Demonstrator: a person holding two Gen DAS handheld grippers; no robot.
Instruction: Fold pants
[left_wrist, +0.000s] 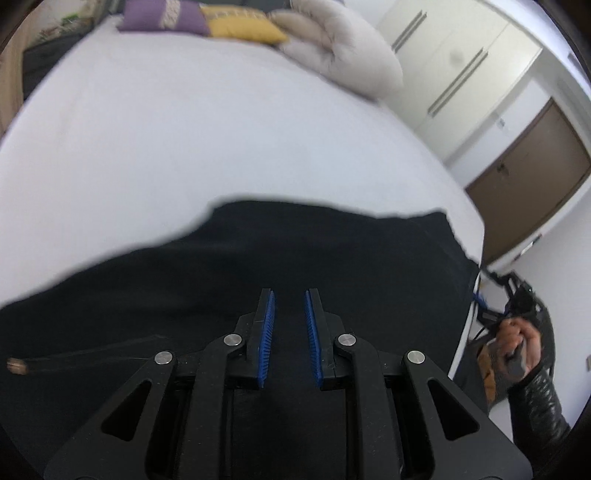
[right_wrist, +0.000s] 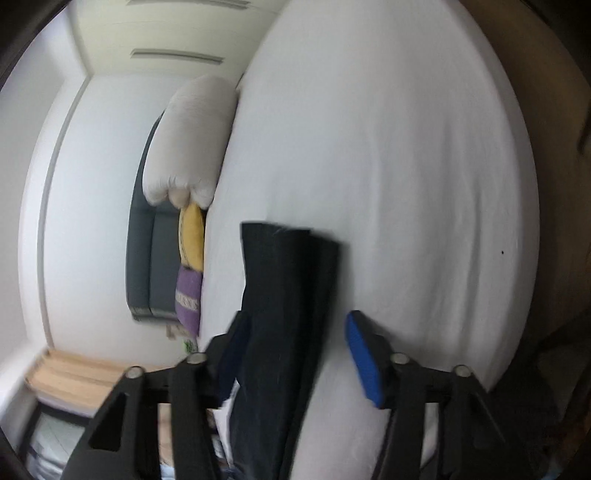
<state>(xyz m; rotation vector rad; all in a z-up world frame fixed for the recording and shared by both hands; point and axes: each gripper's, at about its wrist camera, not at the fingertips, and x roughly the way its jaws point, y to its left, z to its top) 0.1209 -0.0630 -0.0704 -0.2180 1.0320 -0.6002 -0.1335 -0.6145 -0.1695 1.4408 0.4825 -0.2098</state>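
The black pants (left_wrist: 258, 266) lie flat on the white bed (left_wrist: 184, 140), near its edge on the person's side; in the right wrist view they (right_wrist: 288, 295) show as a long, narrow band with stacked layers at the far end, so a lengthwise fold, leg over leg, seems already made. The left gripper (left_wrist: 289, 306) hovers over the dark cloth, its blue-padded jaws narrowly apart with nothing between them. The right gripper (right_wrist: 295, 332) has its jaws wide, one either side of the band, not closed on it; whether the pads touch the fabric cannot be told through the blur. The step in hand looks like taking hold for a crosswise fold: the next move calls for each gripper to pinch an end or edge, catching all layers, then carry it over evenly. Purple and yellow cushions (left_wrist: 207, 22) and a pale duvet (left_wrist: 340, 48) sit at the bed's far end.
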